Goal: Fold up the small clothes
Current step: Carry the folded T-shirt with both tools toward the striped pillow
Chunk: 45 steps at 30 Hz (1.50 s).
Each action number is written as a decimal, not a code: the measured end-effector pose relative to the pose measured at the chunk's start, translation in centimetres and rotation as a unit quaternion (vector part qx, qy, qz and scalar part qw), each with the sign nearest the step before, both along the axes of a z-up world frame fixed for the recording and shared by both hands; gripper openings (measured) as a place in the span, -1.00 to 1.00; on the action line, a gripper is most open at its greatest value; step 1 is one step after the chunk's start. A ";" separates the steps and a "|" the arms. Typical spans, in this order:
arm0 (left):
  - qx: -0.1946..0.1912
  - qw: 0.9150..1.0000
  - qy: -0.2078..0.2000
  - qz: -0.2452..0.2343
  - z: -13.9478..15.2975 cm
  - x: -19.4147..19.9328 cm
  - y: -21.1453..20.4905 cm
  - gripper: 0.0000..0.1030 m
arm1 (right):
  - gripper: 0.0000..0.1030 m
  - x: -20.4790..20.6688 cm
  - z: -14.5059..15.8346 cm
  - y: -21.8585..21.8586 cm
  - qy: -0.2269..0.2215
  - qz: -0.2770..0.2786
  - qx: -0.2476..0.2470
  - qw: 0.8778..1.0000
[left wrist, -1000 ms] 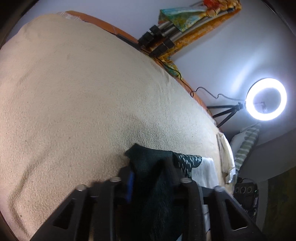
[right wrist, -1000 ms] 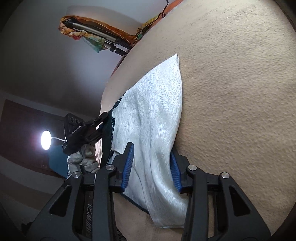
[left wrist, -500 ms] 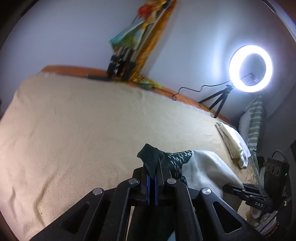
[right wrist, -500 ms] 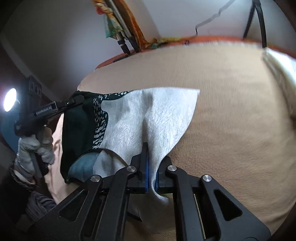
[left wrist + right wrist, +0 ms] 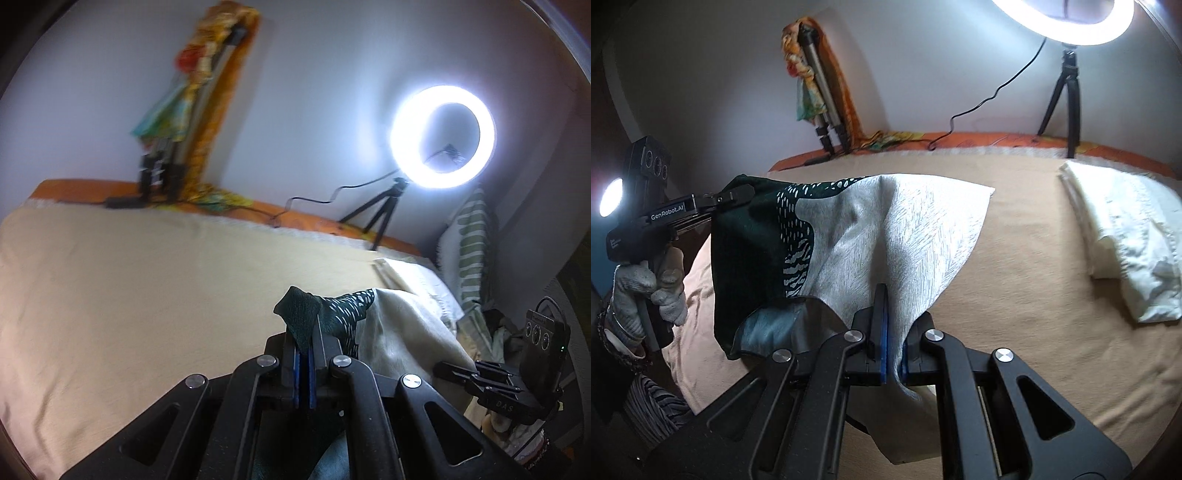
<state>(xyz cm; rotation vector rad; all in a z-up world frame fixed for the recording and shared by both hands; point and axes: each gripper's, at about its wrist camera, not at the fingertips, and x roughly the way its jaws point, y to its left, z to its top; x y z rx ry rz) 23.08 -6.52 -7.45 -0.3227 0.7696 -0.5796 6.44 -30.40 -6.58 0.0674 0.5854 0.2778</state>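
A small cloth, dark green with a white-patterned band and a pale grey-white part (image 5: 923,236), hangs lifted over the beige bed (image 5: 1015,302). My left gripper (image 5: 303,343) is shut on its dark green corner (image 5: 299,314); it also shows in the right wrist view (image 5: 735,194), held by a gloved hand. My right gripper (image 5: 892,332) is shut on the pale part of the cloth. The pale part also shows in the left wrist view (image 5: 402,332), with the right gripper (image 5: 443,369) at the lower right. The cloth's far corner rests on the bed.
A folded white cloth (image 5: 1123,236) lies on the bed at the right. A lit ring light on a tripod (image 5: 443,136) stands at the bed's far edge, with a cable. A folded tripod and colourful fabric (image 5: 820,92) lean on the back wall. A striped pillow (image 5: 472,254) is far right.
Both grippers closed on the cloth and lifted it off the bed. Both views tilted up toward the wall and ring light.
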 end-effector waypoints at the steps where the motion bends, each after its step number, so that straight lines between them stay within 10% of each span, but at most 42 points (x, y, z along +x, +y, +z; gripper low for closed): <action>1: -0.001 1.000 -0.002 -0.005 0.2 0.2 -0.9 -1.00 | -0.89 -0.2 0.3 -0.7 -0.003 -0.005 -0.001 1.000; 29: -0.049 0.993 -0.032 -0.099 1.9 11.3 -31.4 -1.00 | -0.89 2.2 6.6 -26.0 -0.037 -0.208 -0.126 0.969; 45: 0.067 0.993 -0.061 -0.070 -2.3 14.4 -38.0 -0.91 | -0.89 9.8 1.7 -31.3 0.015 -0.224 -0.137 0.965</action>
